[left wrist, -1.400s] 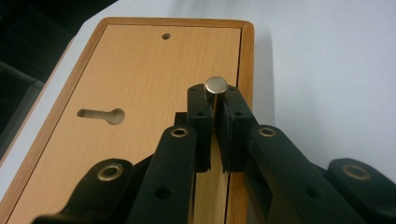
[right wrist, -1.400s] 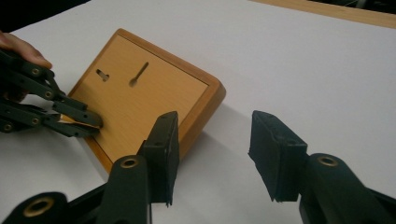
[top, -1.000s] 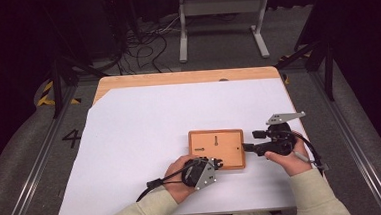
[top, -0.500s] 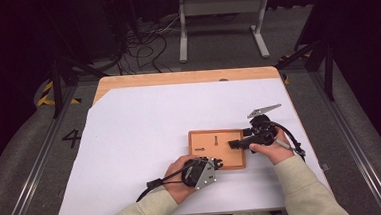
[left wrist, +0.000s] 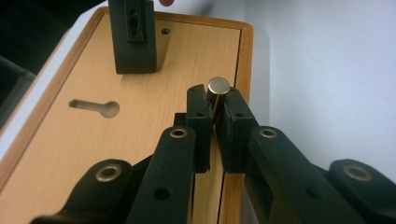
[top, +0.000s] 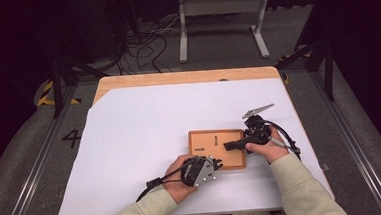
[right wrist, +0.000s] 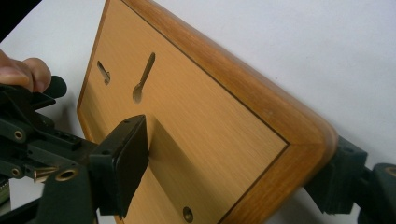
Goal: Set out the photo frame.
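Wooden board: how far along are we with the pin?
Done: the left gripper is shut on the metal pin, at the wooden board's near edge. In hand: the right gripper's jaws straddle the board's corner, one above, one below. Left: both keyhole slots look empty, so the pin is not yet fitted.

One wooden board (top: pixel 231 157), two keyhole slots (top: pixel 215 140), one metal pin (left wrist: pixel 217 88).

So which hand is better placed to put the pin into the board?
Left. Its tool already pinches the metal pin over the wooden board, while the right tool grips the board's corner.
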`<state>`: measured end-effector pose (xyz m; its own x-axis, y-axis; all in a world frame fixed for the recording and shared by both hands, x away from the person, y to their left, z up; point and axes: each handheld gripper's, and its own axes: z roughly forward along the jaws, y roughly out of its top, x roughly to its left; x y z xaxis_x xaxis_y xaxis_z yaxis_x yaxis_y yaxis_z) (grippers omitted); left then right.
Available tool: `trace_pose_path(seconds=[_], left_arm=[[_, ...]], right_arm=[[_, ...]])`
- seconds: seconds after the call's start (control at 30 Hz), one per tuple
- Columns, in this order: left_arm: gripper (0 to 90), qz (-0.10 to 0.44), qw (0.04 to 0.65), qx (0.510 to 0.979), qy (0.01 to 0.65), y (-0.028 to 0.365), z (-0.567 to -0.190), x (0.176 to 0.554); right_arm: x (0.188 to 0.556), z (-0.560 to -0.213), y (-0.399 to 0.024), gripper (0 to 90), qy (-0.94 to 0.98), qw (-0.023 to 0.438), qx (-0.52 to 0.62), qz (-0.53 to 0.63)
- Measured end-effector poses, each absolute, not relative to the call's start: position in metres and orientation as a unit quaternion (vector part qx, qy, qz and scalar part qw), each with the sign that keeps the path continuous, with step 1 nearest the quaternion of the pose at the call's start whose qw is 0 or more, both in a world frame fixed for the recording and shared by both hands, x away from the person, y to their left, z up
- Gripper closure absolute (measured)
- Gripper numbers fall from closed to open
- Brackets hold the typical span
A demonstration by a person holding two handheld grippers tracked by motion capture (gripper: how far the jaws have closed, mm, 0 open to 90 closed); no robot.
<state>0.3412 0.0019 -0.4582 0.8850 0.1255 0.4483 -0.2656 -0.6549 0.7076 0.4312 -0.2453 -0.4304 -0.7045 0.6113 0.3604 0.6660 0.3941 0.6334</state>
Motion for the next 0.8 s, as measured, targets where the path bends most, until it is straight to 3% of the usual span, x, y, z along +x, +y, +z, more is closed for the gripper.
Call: trace_pose_path(seconds=[0.03,0.07,0.13,0.33,0.4,0.8], left_arm=[[81.0,0.218,0.417,0.882,-0.032,0.003,-0.457,0.342],[72.9,0.191,0.419,0.888,-0.019,0.007,-0.455,0.344],[66.7,0.184,0.420,0.888,-0.015,0.010,-0.454,0.343],[53.2,0.126,0.466,0.875,0.023,0.038,-0.436,0.346],[52.2,0.109,0.488,0.865,0.031,0.051,-0.428,0.347],[48.3,0.120,0.526,0.835,0.103,0.112,-0.419,0.355]], right_arm=[[0.431,-0.430,-0.246,24.5,-0.836,0.033,-0.381,-0.395],[0.429,-0.428,-0.246,25.0,-0.838,0.028,-0.376,-0.395],[0.428,-0.427,-0.246,25.4,-0.838,0.026,-0.375,-0.395],[0.421,-0.420,-0.246,29.0,-0.846,0.007,-0.359,-0.394],[0.418,-0.417,-0.246,30.3,-0.848,-0.001,-0.353,-0.394],[0.388,-0.398,-0.249,41.9,-0.869,-0.061,-0.291,-0.396]])
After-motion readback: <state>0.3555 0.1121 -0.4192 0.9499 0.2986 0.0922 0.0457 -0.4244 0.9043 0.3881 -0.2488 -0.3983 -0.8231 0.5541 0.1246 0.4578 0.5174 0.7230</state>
